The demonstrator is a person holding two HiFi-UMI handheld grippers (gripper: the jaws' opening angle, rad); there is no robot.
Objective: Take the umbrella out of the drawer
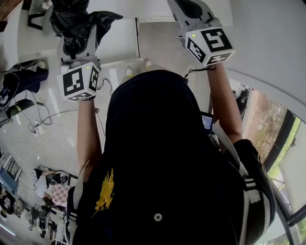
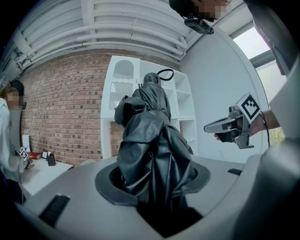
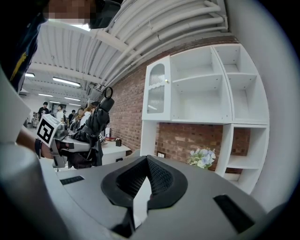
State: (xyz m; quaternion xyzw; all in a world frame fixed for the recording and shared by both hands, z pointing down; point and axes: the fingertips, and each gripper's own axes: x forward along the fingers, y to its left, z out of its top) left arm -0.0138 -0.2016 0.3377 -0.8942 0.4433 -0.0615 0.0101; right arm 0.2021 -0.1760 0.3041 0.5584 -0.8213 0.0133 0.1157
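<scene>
A folded black umbrella (image 2: 152, 145) stands up between the jaws of my left gripper (image 2: 152, 190), which is shut on its crumpled fabric. A cord loop (image 2: 165, 72) sticks out at the umbrella's top. From the head view the umbrella (image 1: 79, 21) bunches over the left gripper (image 1: 79, 48), held up at the upper left. My right gripper (image 3: 146, 180) is shut with nothing between its pads. It is raised at the upper right (image 1: 193, 12), apart from the umbrella. The right gripper view shows the left gripper holding the umbrella (image 3: 93, 126) far to the left. No drawer is in sight.
A white shelf cabinet (image 3: 201, 93) stands against a brick wall (image 2: 65, 108), with a bunch of flowers (image 3: 201, 157) at its foot. White furniture (image 1: 119, 40) lies below my hands. Cables (image 1: 45, 122) trail across the floor. People stand far back at the left (image 3: 44, 110).
</scene>
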